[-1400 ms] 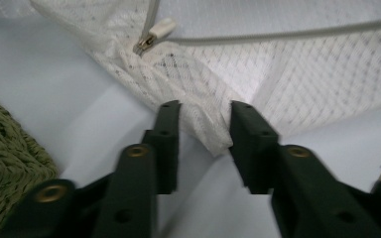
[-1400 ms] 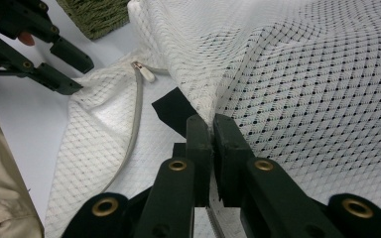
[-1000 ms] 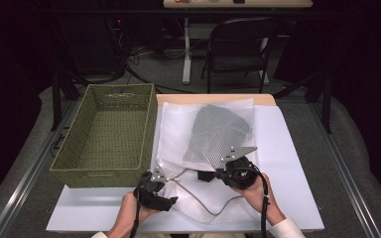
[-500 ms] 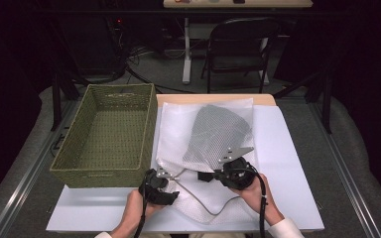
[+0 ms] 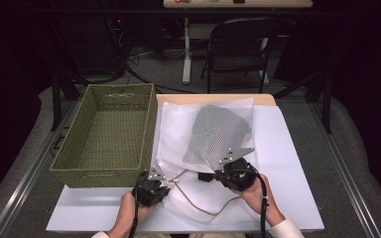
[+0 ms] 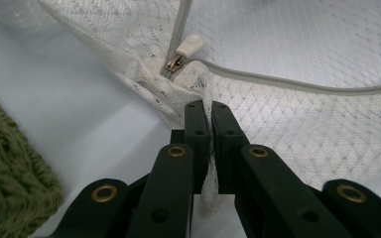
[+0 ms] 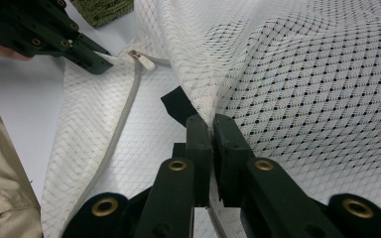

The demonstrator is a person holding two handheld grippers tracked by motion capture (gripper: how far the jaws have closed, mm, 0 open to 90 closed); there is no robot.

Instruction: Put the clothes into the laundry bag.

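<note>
A white mesh laundry bag (image 5: 201,126) lies on the white table with a dark garment (image 5: 218,134) showing through its mesh. My left gripper (image 5: 159,182) sits at the bag's near left corner; its jaws have just been closing and now pinch the mesh edge (image 6: 206,99) just below the zipper pull (image 6: 188,45). My right gripper (image 5: 217,174) is shut on the bag's upper mesh layer (image 7: 211,111) near the open mouth, holding it lifted. The grey zipper (image 7: 124,119) curves between the two grippers.
A green woven basket (image 5: 104,131) stands empty at the left of the bag, close to my left gripper. The white table surface (image 5: 287,148) extends right of the bag. A black chair (image 5: 238,49) and cables stand on the floor beyond the table.
My left gripper has moved in to the bag's corner near the zipper pull and shut on the mesh. The right gripper has kept its hold and place.
</note>
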